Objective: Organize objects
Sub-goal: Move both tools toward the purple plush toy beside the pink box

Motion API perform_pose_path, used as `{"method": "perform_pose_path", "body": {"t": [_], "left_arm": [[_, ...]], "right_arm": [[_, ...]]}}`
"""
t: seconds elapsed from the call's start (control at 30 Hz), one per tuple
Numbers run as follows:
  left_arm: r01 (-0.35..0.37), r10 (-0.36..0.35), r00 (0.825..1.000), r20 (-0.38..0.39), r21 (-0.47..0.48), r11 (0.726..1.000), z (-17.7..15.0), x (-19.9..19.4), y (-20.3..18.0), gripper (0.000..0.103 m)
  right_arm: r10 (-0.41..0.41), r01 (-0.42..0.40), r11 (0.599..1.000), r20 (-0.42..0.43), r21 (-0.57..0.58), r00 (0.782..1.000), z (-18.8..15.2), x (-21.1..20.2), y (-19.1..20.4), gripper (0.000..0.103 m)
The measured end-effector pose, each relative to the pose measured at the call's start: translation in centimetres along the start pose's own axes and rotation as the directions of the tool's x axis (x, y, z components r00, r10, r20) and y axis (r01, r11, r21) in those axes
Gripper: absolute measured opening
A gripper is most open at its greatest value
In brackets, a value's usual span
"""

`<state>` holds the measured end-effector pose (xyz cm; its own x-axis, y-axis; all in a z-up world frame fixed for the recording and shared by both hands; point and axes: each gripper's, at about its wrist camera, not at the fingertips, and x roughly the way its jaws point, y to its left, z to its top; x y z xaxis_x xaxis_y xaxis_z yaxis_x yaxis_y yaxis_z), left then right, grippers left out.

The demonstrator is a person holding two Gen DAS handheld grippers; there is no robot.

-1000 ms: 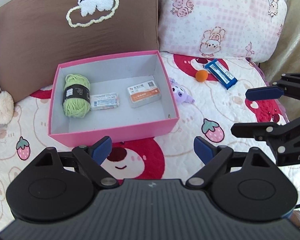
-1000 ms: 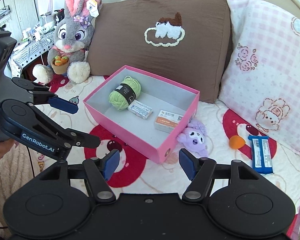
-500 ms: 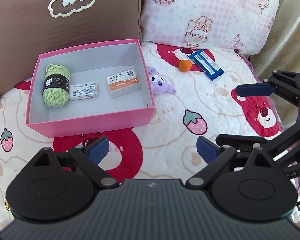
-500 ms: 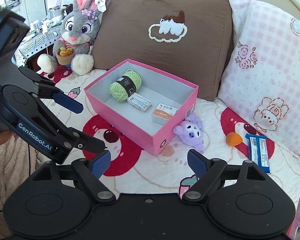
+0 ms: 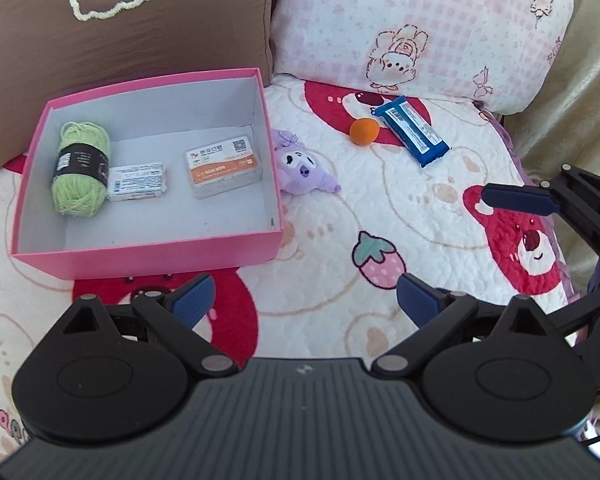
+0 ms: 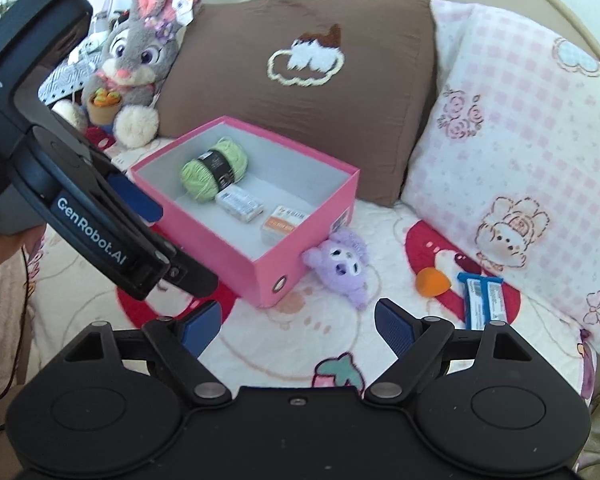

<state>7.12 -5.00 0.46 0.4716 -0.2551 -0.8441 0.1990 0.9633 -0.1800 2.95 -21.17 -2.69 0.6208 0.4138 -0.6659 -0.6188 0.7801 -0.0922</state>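
A pink box (image 5: 148,256) on the bed holds green yarn (image 5: 80,172), a small white pack (image 5: 138,181) and an orange-and-white card box (image 5: 223,167). A purple plush (image 5: 302,168) leans against the box's right wall. Further right lie an orange ball (image 5: 364,131) and a blue wrapped bar (image 5: 412,130). My left gripper (image 5: 304,300) hovers over the quilt in front of the box, its jaws opening with nothing between them. My right gripper (image 6: 298,320) is open and empty, just short of the plush (image 6: 342,264), ball (image 6: 432,282) and bar (image 6: 482,300).
A brown pillow (image 6: 300,120) and a pink checked pillow (image 6: 520,140) stand behind the box. A grey bunny toy (image 6: 136,68) sits at the back left. The left gripper's body (image 6: 88,236) crosses the right wrist view's left side, and a hand (image 6: 0,248) shows there.
Both grippers have sunk towards the quilt and their jaws have spread wider. In the left wrist view the box has slid left as the gripper shifted towards the loose items.
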Motion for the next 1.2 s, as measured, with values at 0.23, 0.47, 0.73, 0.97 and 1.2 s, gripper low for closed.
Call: {"method": "perform_pose_path", "body": {"t": [0.23, 0.47, 0.73, 0.97, 1.2], "left_arm": [[0.019, -0.018, 1.000, 0.013, -0.049, 0.999, 3.0, 2.8, -0.9, 0.092], [0.033, -0.032, 0.999, -0.023, 0.002, 0.999, 6.4, 6.8, -2.4, 0.057], [0.045, -0.035, 0.995, -0.096, 0.105, 0.994, 9.8, 12.0, -3.8, 0.035], [0.033, -0.021, 0.992, -0.123, 0.093, 0.995, 11.4, 14.9, -3.1, 0.031], [0.031, -0.022, 0.993, -0.113, 0.083, 0.996, 11.7, 15.6, -3.1, 0.031]], "right_arm": [[-0.072, 0.077, 0.996, 0.103, -0.039, 0.992, -1.0, 2.4, -1.4, 0.087], [-0.091, 0.086, 0.995, 0.117, 0.047, 0.989, -2.0, 5.8, -3.3, 0.087], [-0.035, 0.028, 0.994, 0.063, 0.101, 0.997, -3.0, 11.5, -4.8, 0.078], [-0.035, 0.036, 0.996, -0.022, 0.076, 0.999, -3.8, 16.4, -5.5, 0.055], [-0.034, 0.036, 0.998, -0.054, 0.045, 0.998, -3.6, 19.7, -6.2, 0.043]]}}
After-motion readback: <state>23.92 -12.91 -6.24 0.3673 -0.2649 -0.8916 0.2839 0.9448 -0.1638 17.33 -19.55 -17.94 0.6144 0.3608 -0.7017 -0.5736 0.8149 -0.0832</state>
